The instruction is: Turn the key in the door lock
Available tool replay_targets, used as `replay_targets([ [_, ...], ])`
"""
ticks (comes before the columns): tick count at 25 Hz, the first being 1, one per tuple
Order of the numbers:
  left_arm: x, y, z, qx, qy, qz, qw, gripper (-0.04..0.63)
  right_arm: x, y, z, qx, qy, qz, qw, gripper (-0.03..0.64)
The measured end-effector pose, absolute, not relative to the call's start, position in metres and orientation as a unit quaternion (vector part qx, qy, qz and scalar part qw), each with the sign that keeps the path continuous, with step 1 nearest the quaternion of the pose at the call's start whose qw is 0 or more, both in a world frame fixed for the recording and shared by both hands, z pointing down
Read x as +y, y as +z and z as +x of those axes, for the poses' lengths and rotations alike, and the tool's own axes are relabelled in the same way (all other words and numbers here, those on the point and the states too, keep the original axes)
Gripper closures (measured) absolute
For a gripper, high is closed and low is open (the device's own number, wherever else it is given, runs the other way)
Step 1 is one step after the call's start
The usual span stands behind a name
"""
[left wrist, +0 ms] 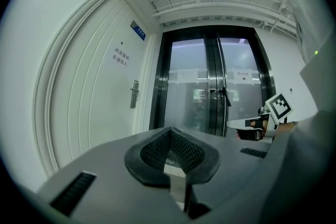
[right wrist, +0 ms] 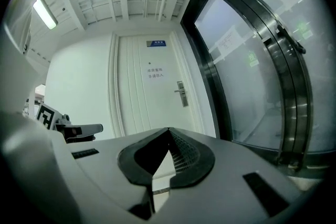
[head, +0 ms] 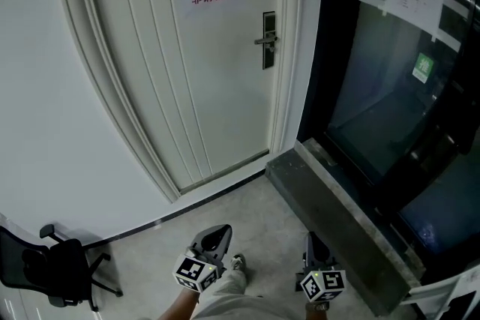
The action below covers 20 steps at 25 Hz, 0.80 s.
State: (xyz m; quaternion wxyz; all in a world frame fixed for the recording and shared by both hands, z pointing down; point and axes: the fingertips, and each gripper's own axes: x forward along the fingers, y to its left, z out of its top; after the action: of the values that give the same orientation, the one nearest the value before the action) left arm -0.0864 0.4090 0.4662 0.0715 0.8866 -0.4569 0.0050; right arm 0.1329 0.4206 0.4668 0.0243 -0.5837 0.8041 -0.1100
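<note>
Floor (head: 247, 213) before the door (head: 195, 71) has a chair (head: 52, 266) at left; left tongs (head: 220, 231), right tongs (head: 311, 238) closed, empty.

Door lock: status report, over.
Left gripper, right gripper shut, empty, short of door. Lock untouched, no key discernible. Office chair off left, not blocking.

Floor (head: 259, 217): pale grey, speckled, hard surface, seen from above.
Standing on it: one black office chair (head: 54, 266) on a star base with castors, at the lower left, close to the white wall; one long dark stone sill (head: 337, 225), raised above floor level, running diagonally along the foot of the glazed doors at the right; one light shoe (head: 238, 262) of the person, near the bottom centre. A dark skirting strip (head: 150, 222) edges the floor up to the door (head: 202, 79).
</note>
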Motion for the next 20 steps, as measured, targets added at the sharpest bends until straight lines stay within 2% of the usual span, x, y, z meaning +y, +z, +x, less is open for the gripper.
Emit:
replay_targets([
  [12,0.237,0.452,-0.073,-0.41,-0.013,0.91,0.06,0.591,0.287,0.453,0.146,0.766,-0.096,-0.635,0.024,0.615],
  [20,0.148,0.459,-0.084,-0.382,-0.016,0.922,0.065,0.591,0.213,0.454,0.129,0.746,-0.094,-0.659,0.014,0.615],
])
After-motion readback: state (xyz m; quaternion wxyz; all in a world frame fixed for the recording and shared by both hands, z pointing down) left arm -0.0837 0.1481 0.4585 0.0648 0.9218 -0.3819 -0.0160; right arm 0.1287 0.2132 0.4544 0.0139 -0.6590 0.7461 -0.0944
